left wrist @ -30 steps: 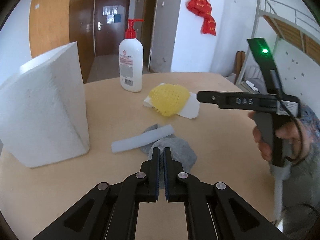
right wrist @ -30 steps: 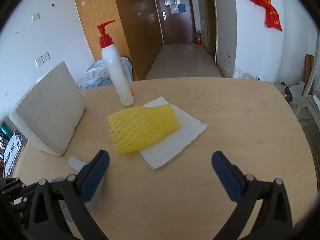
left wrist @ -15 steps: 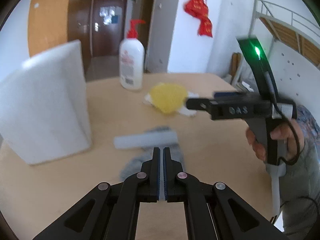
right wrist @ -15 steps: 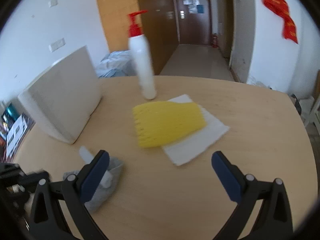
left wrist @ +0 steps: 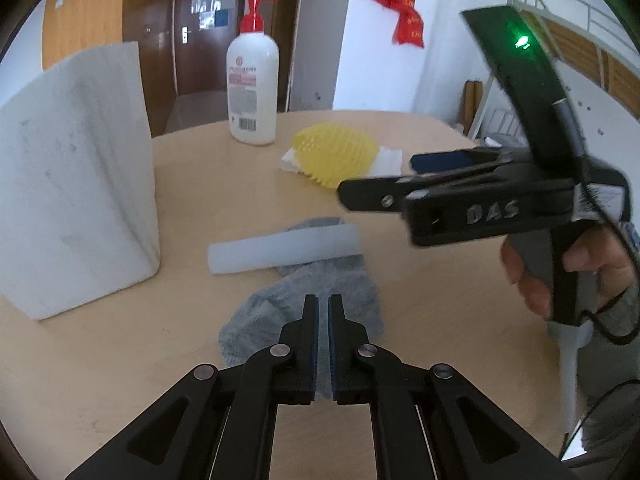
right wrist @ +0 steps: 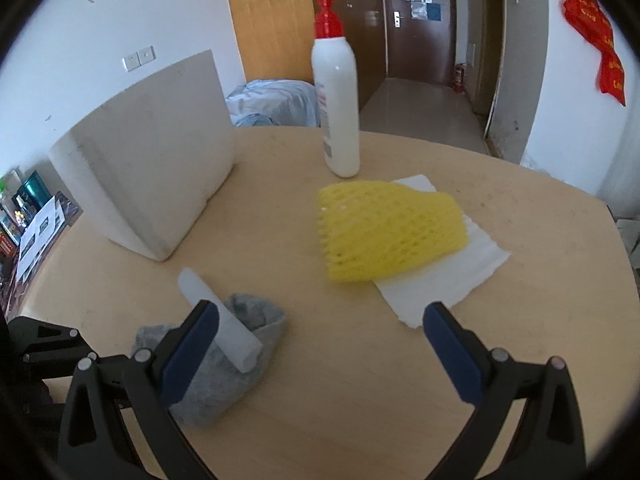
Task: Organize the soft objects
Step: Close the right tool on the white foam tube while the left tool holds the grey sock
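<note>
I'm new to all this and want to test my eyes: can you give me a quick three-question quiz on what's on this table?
1. True or false: the white foam tube lies across the grey sock.
2. What does the yellow foam net rest on?
3. Which gripper has its jaws wide apart: A left, B right?

Key: 1 true. 2 a white paper towel. 3 B.
</note>
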`<state>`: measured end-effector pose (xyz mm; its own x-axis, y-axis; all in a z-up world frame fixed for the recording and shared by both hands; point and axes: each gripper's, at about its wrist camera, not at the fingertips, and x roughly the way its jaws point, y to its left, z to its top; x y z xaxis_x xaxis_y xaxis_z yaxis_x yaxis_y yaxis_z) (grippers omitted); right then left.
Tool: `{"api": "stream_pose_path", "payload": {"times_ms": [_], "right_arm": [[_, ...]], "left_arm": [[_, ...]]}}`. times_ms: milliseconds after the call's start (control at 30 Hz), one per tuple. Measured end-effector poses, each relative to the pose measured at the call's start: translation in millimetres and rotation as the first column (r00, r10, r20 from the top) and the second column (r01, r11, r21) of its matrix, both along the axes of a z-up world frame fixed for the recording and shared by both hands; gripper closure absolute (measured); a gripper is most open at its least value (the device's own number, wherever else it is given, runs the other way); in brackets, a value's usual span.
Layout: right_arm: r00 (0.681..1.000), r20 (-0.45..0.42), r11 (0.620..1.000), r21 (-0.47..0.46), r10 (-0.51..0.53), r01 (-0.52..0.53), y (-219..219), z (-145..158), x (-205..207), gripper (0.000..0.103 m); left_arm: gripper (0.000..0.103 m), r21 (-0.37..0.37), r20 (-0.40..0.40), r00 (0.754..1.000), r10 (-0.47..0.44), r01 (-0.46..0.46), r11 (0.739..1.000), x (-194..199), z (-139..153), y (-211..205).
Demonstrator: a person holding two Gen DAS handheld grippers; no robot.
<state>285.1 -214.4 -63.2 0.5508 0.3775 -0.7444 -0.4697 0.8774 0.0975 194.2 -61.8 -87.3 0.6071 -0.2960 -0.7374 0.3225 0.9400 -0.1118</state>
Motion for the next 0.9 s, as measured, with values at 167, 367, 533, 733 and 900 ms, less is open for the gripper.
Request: {"api": "stream_pose_path", "payload": {"times_ms": [167,367,533,733,900], "right_arm": [[0.997,0.005,0.997,-0.03,0.075,-0.075,14.8,-1.9,-9.9,0.0],[0.993,-0.012,0.991,-0.069,0.115,-0.115,26.1,-13.2,-15.7,0.0],[0.988,-0.007,0.987,-0.054,0.154,-0.154,31.2,-13.3,-19.6,0.001],[0.982,-0.014,0.98,-0.062,0.188,-0.188,35.9,-17.7,-21.8,0.012],[0.977,-0.03,0.974,-0.066,0.213,-0.215,38.6,-22.0,-19.4,0.027]], "left_arm": [[0.085,-0.002,-0.041,0.999,0.011,-0.011,1.0,8.0,-8.7,1.8],[0.03,-0.057,-0.016,0.998,0.065,-0.066,0.996,9.8,-4.7,17.1],[0.031,-0.046,-0.054,0.996,0.077,-0.08,0.996,18.2,-14.8,16.0],[0.05,-0.035,-0.062,0.994,0.093,-0.096,0.995,19.2,-17.9,18.4],[0.068,-0.02,-0.056,0.993,0.101,-0.102,0.995,17.5,-18.4,19.6]]}}
